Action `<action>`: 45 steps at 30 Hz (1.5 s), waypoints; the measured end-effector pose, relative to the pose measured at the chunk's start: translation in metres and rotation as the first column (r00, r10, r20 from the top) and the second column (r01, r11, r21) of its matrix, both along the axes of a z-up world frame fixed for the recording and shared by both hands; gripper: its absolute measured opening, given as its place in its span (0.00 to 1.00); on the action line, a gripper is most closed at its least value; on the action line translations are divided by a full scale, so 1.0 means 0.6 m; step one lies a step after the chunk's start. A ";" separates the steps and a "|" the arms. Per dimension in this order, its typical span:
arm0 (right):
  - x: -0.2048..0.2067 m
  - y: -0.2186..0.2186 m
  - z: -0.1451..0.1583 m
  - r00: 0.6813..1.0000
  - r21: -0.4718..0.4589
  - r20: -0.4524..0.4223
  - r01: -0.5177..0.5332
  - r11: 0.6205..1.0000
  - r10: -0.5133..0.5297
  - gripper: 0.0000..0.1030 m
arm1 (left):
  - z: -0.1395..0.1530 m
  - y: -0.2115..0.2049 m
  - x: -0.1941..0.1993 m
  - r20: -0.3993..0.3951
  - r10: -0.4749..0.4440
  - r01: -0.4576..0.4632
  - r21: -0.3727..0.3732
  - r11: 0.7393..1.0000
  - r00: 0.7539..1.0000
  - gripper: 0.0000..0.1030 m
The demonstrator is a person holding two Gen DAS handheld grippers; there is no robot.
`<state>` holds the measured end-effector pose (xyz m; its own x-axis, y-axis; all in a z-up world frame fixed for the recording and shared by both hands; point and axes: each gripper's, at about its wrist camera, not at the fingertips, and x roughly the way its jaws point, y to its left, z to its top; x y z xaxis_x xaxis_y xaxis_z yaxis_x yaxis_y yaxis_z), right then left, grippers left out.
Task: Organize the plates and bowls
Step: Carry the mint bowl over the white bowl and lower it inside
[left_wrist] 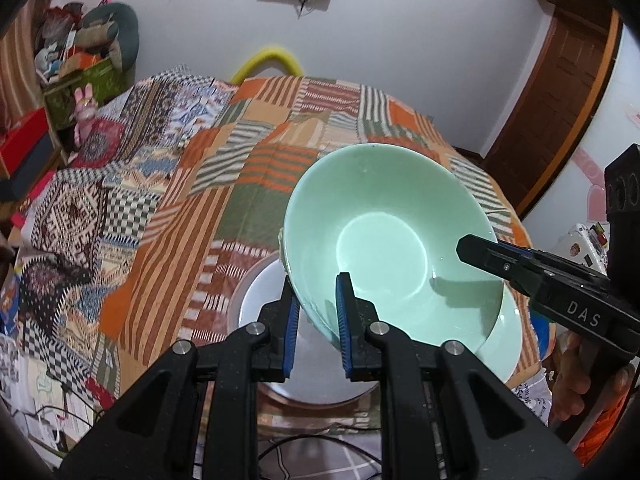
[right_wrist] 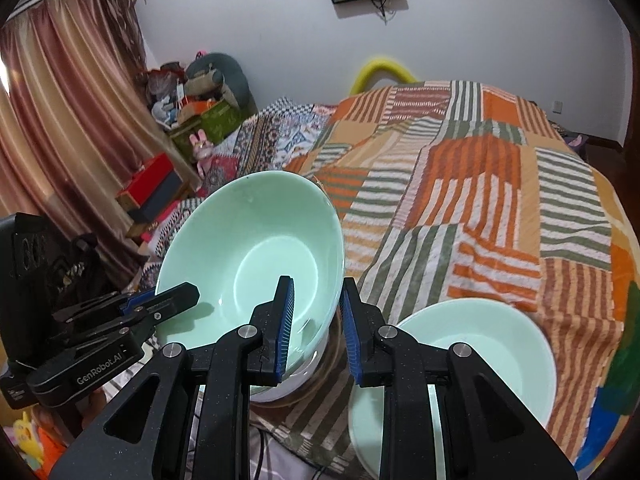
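Note:
A pale green bowl [left_wrist: 384, 240] is held tilted above the bed, gripped on opposite rims by both grippers. My left gripper [left_wrist: 318, 312] is shut on its near rim. My right gripper [right_wrist: 318, 316] is shut on its other rim; it shows as a black arm in the left wrist view [left_wrist: 520, 268]. The same bowl shows in the right wrist view [right_wrist: 256, 256], with the left gripper [right_wrist: 160, 304] at its left rim. A white plate [left_wrist: 272, 320] lies under the bowl. A second green bowl [right_wrist: 480, 360] rests on the bed at the near right.
A patchwork striped bedspread [right_wrist: 480, 200] covers the bed. Cluttered boxes and bags [right_wrist: 192, 112] stand at the far left by a curtain [right_wrist: 60, 120]. A wooden door [left_wrist: 560, 92] is at the right. Cables [left_wrist: 312, 452] lie on the floor below.

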<state>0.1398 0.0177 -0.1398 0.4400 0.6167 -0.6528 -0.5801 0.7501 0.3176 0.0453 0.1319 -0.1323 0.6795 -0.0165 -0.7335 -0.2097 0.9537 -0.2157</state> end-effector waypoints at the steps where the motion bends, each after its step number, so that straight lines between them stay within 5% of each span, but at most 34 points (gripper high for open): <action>1: -0.001 0.005 -0.004 1.000 -0.007 -0.005 -0.003 1.000 0.003 0.22 | -0.006 0.005 -0.001 -0.006 0.005 -0.005 -0.004 1.000 1.000 0.16; 29: -0.011 0.072 -0.093 0.988 -0.110 -0.140 -0.084 0.990 0.069 0.22 | -0.119 0.052 -0.012 -0.158 0.075 -0.082 -0.039 0.996 0.985 0.16; 45: -0.015 0.086 -0.098 0.987 -0.141 -0.123 -0.118 0.983 0.101 0.23 | -0.142 0.066 -0.014 -0.172 0.081 -0.095 -0.071 0.993 0.982 0.16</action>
<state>0.1306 0.0692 -0.1986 0.2919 0.5500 -0.7825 -0.6274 0.7276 0.2774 0.0368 0.1716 -0.2172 0.5474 -0.0242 -0.8365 -0.3319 0.9114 -0.2435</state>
